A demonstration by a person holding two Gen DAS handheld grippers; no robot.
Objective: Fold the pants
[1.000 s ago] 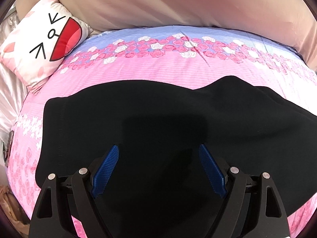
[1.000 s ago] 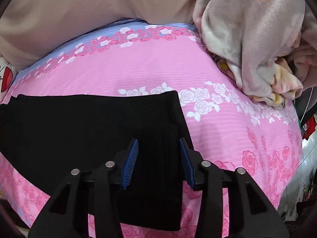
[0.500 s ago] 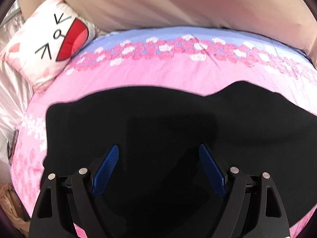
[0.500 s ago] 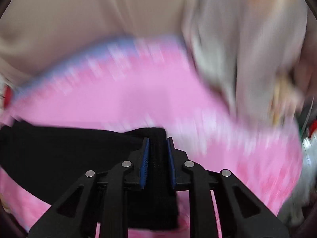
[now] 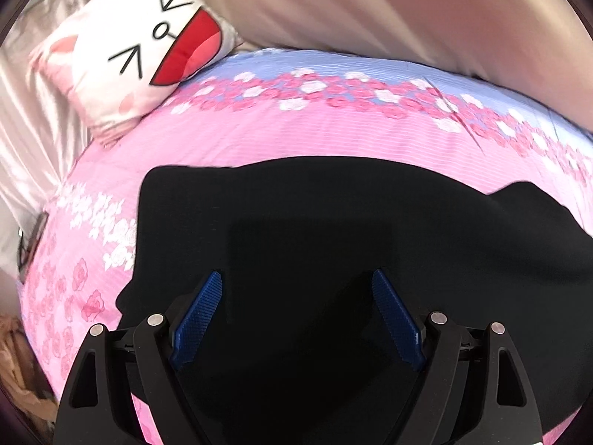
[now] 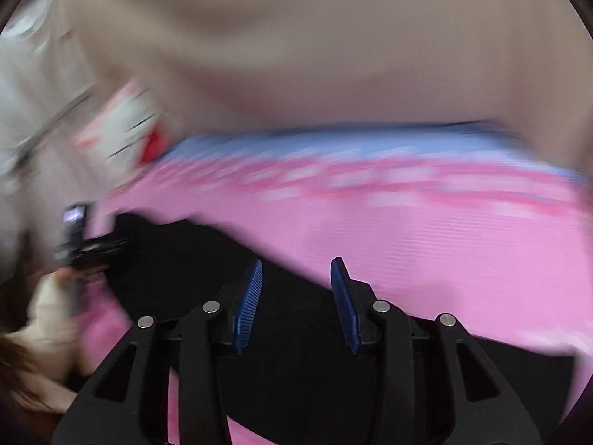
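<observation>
Left gripper (image 5: pixel 296 319) hangs wide open right over the black pants (image 5: pixel 333 222), which run sideways across the pink bed (image 5: pixel 296 137). Right gripper (image 6: pixel 296 304) is opening above their far edge, nothing pinched, so I'd say both sit equally close.

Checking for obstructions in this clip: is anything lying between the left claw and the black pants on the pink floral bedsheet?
Nothing visible does. The left claw hangs open right over the black pants, with only dark fabric showing between its blue pads. The cartoon-face cushion sits off at the bed's far corner, clear of the pants on the pink floral bedsheet.
</observation>
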